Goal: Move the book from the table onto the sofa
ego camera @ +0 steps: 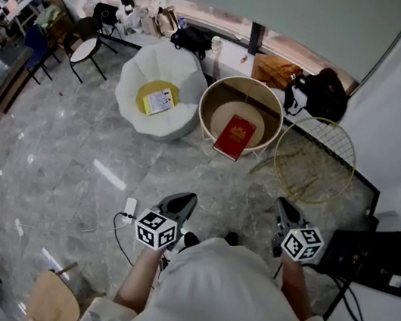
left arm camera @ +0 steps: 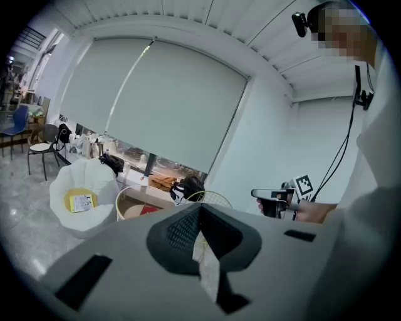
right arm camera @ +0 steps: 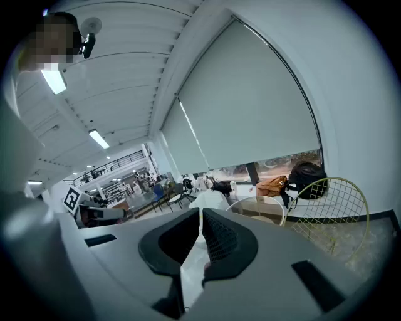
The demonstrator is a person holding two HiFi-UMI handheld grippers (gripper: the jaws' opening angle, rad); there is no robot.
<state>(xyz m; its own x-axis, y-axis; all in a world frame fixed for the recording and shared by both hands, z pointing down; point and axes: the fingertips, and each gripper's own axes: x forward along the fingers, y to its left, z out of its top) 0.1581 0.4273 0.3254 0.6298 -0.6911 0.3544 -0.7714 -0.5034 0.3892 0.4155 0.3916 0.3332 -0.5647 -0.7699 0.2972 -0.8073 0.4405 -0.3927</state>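
Note:
A red book (ego camera: 234, 136) lies on the round table with a white rim (ego camera: 206, 122), and it shows as a red patch (left arm camera: 148, 209) in the left gripper view. Left of the table stands the white petal-shaped sofa (ego camera: 140, 76), which has a yellow cushion (ego camera: 151, 92) with a booklet on it. My left gripper (ego camera: 184, 199) and right gripper (ego camera: 283, 205) are both held low near my body, well short of the table. Both are shut with nothing between the jaws. The left gripper (left arm camera: 200, 210) faces the sofa (left arm camera: 66, 182) and the table. The right gripper (right arm camera: 200, 216) points at the table (right arm camera: 254, 202).
A round yellow wire side table (ego camera: 315, 162) stands right of the book's table. Bags (ego camera: 320, 92) line the window ledge behind. A black case (ego camera: 379, 260) sits at my right. A cable and power strip (ego camera: 129, 209) lie on the marble floor, and chairs (ego camera: 90, 48) stand at far left.

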